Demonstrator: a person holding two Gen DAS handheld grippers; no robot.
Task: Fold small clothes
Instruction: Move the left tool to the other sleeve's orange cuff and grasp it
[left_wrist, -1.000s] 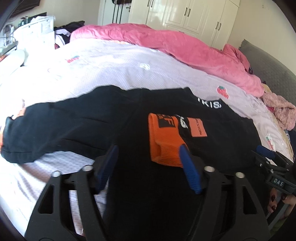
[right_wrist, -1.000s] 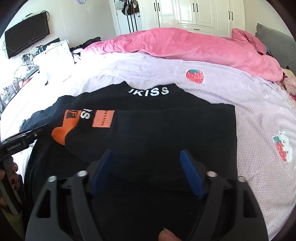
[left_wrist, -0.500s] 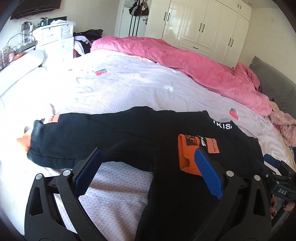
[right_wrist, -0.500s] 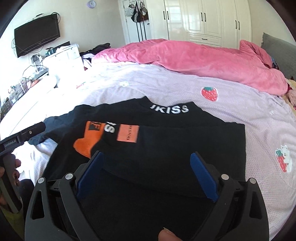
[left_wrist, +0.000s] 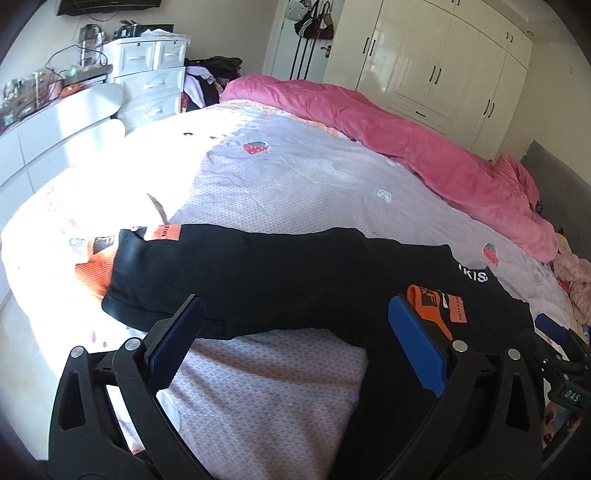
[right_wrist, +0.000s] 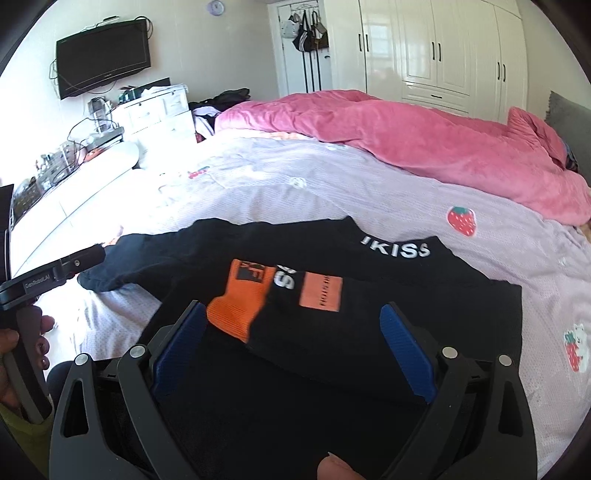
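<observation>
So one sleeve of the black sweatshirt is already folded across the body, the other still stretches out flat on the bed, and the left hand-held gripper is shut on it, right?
Not quite. The left hand-held gripper is open and holds nothing, as the left wrist view shows. The rest stands: one sleeve lies folded across the black sweatshirt, and the other sleeve stretches out flat on the bed.
</observation>
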